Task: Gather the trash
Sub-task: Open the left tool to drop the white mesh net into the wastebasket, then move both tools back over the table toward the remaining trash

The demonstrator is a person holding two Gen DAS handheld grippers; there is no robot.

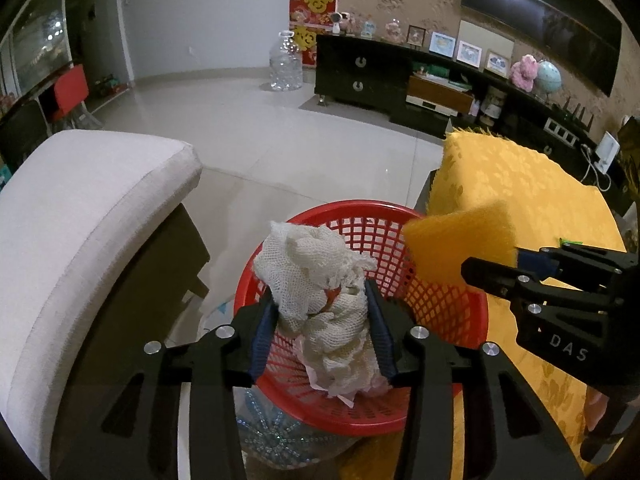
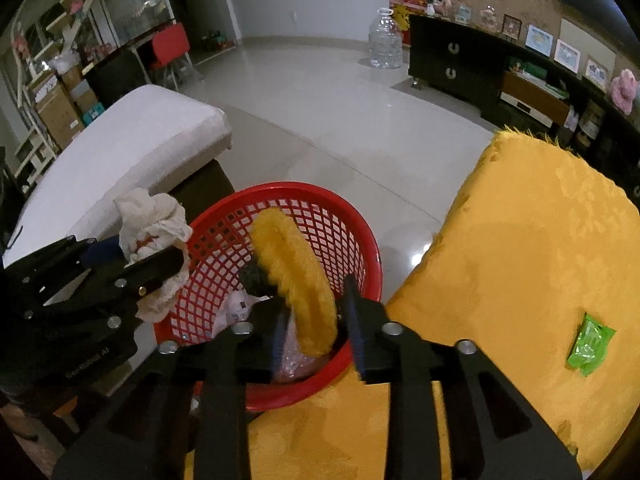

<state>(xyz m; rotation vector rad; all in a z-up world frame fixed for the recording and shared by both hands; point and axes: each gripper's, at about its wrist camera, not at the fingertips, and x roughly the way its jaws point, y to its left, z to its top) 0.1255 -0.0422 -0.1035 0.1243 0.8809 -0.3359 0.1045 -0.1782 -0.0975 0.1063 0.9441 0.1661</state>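
A red mesh basket stands on the floor between a sofa and a yellow-covered table. My left gripper is above it, shut on a crumpled white mesh cloth that fills the gap between both pads. My right gripper hangs over the basket's near rim. A yellow sponge stands tilted between its jaws, with a little space on each side. The sponge shows side-on in the left wrist view. A green wrapper lies on the yellow table cover.
Crumpled paper and plastic lie in the basket's bottom. A white-cushioned sofa stands left of the basket. Across a stretch of pale tiled floor are a dark low cabinet and a large clear water bottle.
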